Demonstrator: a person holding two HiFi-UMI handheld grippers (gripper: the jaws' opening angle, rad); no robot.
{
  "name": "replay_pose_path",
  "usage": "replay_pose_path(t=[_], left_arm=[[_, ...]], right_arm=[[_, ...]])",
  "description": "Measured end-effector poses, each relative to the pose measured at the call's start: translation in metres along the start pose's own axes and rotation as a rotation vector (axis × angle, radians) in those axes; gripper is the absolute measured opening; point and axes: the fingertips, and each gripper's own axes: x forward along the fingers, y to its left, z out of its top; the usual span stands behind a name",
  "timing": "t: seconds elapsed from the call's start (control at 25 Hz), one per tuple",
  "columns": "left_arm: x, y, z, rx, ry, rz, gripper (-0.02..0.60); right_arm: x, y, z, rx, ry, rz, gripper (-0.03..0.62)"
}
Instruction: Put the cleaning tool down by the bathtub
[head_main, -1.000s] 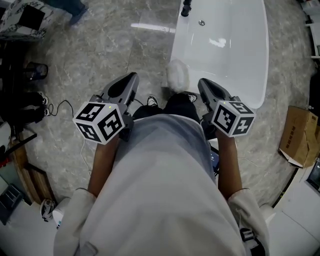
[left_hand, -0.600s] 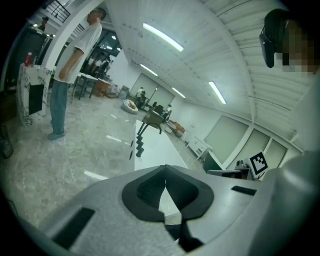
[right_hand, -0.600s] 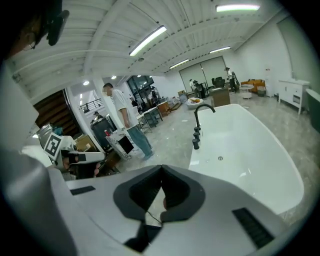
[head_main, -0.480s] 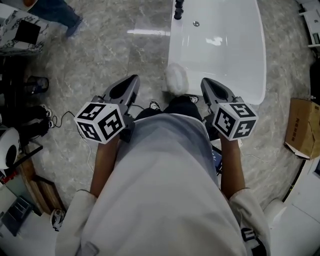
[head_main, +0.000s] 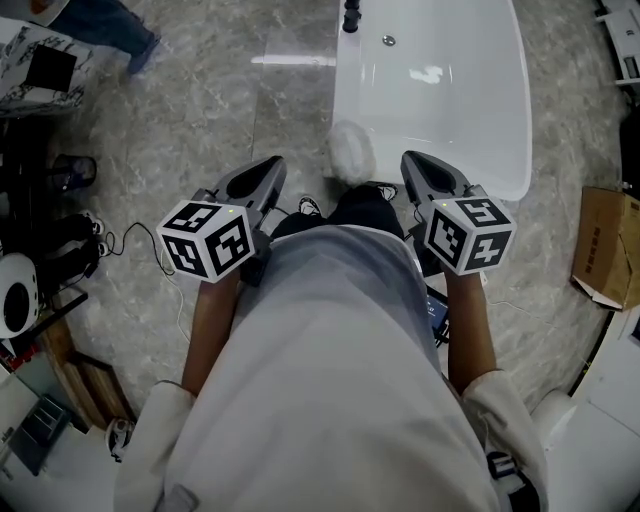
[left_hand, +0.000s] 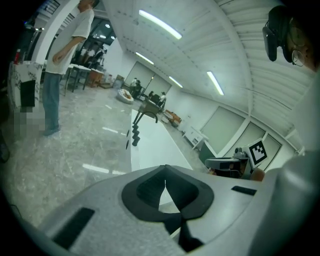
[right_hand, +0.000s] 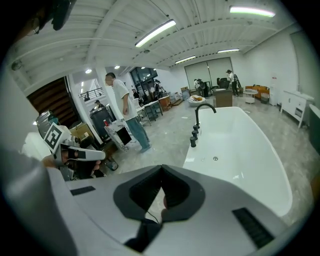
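Head view: the cleaning tool (head_main: 352, 152), white and fluffy, lies on the marble floor (head_main: 200, 110) just beside the near end of the bathtub (head_main: 480, 100).
Left tongs (left_hand: 165, 176): pressed together with nothing between them, held to the left of the tool.
Right tongs (right_hand: 161, 172): pressed together and empty, to the right of the tool.
Faucet (right_hand: 196, 120): black, at the tub's far end.

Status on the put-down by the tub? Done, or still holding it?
Done, by the look of it: the fluffy white cleaning duster lies on the grey marble floor beside the white bathtub, at its near outer edge. In hand: nothing. The left tool and right tool are both shut, with nothing between the jaws. Left: nothing obvious.
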Motion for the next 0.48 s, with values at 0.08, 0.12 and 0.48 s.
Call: replay_pose_path(t=[0.08, 0.12, 0.48], left_arm=[[0.001, -0.002, -0.007, -0.010, 0.016, 0.002, 0.005], [0.001, -0.003, -0.008, -0.015, 0.017, 0.002, 0.005], [0.000, -0.014, -0.031, 0.108, 0.122, -0.074, 0.005]], right_arm=[[-0.001, -0.002, -0.003, -0.009, 0.012, -0.004, 0.011], [-0.001, -0.003, -0.003, -0.012, 0.018, -0.006, 0.011], [0.007, 0.013, -0.015, -0.025, 0.068, 0.004, 0.011]])
